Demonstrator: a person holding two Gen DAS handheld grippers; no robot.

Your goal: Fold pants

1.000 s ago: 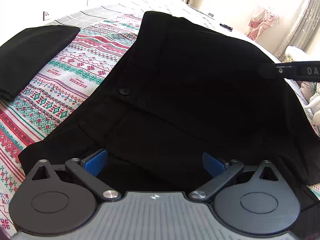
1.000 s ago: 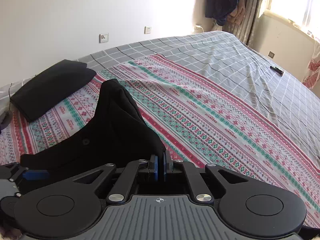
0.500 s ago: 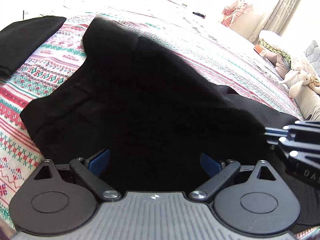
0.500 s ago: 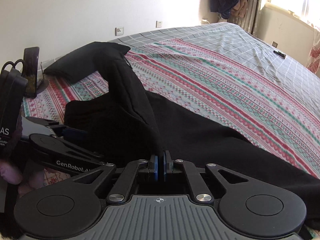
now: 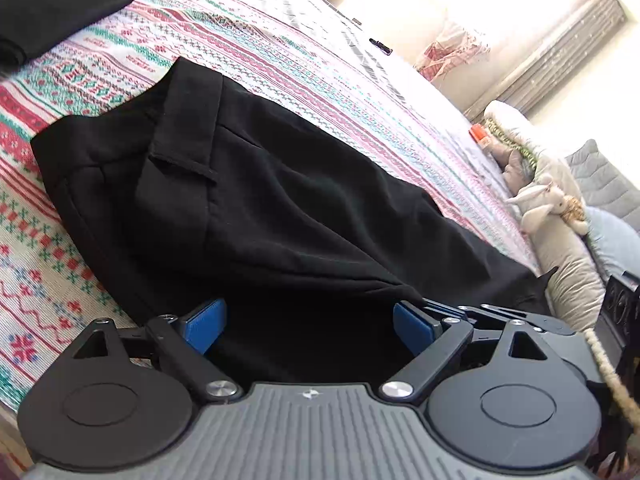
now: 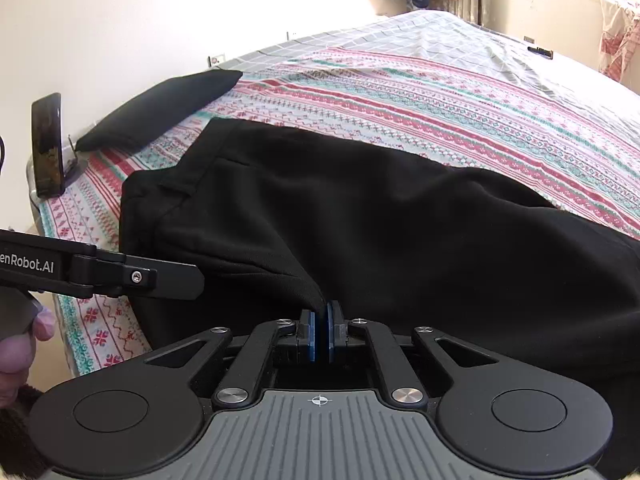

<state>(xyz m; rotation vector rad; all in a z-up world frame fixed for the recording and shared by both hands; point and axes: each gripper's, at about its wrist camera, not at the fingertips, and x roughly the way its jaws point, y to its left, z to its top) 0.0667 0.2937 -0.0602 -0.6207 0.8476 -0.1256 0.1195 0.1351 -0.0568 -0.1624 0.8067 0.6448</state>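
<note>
Right gripper pinching the pants' edge, left gripper wide open over the cloth.

Your right gripper [image 6: 320, 330] has its blue pads pressed together on a fold of the black pants [image 6: 380, 216], whose cloth rises in a taut ridge straight ahead of the fingers; the rest lies spread on the patterned bedspread [image 6: 460, 112] ahead and to both sides, waistband far ahead to the left. Your left gripper [image 5: 310, 326] stands fully spread with nothing pinched, the cloth lying just under and ahead of it. To lay this fold well, I'd judge you should keep the pinch firm, lower the edge until it lines up with the layer beneath, and use the open gripper to hold that layer flat so no crease gets trapped before you let go.
</note>
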